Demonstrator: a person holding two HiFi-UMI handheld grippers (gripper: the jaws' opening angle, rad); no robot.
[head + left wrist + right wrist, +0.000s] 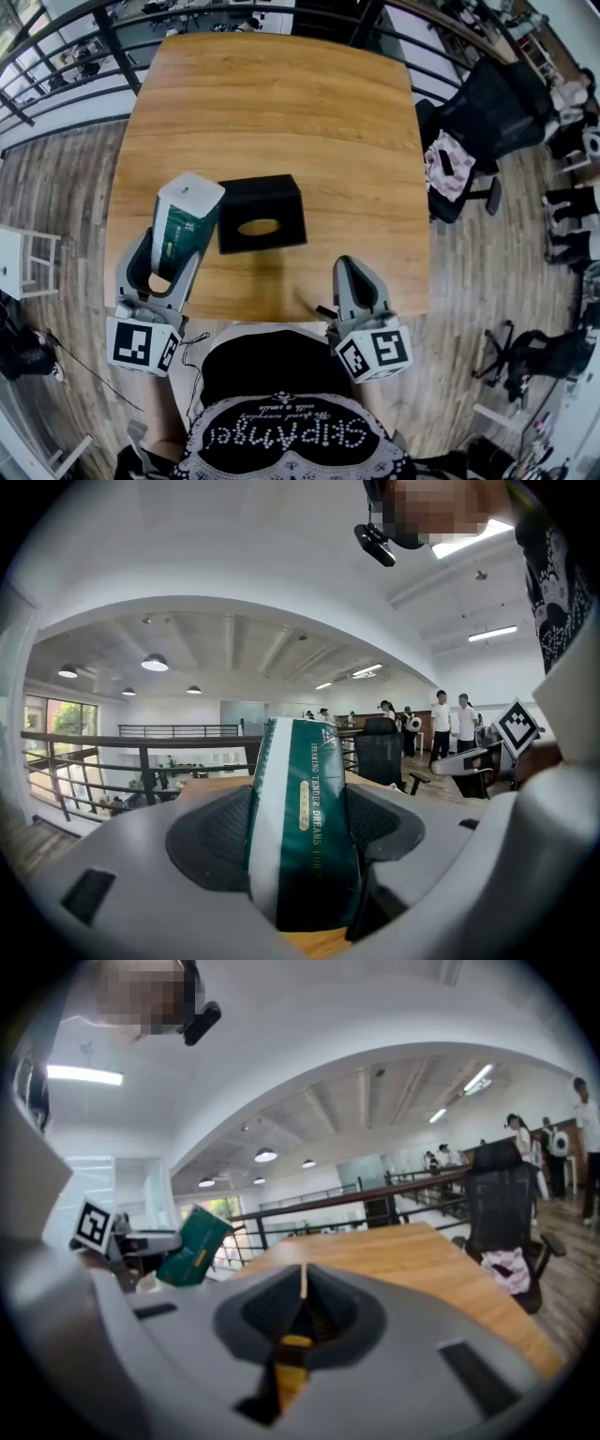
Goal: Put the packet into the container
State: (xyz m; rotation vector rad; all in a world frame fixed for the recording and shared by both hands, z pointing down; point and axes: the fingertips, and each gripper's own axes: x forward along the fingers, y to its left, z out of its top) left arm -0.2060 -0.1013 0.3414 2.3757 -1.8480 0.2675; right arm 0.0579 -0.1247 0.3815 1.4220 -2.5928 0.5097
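**A:** What do we read of the edges and the open room?

**B:** In the head view, we see the table (281, 112) as a wooden slab with rounded corners. Its near edge runs just in front of the person's torso (281, 375), and both grippers hang at that edge. A railing (56, 47) curves round the far and left sides. An office chair (487, 122) stands off the right edge, apart from the table.

**A:** And where do we place the container?

**B:** The container (262, 214) is a black box with an oval opening in its top. It sits a little left of the table's middle, toward the near side. Bare wood borders it on every side, widest toward the far edge and to the right.

**A:** How do the left jaws stand?

**B:** We find the left gripper (169, 255) clenched on the packet (187, 220). In the left gripper view, the dark pads press its two flanks. The packet is green with a white band and rises out of the jaws, leaning slightly. Its upper end lies just beside the container's left side, outside the opening.

**A:** And the right jaws?

**B:** The right gripper (302, 1283) has its jaws pressed together, with only a thin seam between them and nothing held. We place it over the near edge, to the right of the container and apart from it. Its own view shows the packet tilted at the far left.
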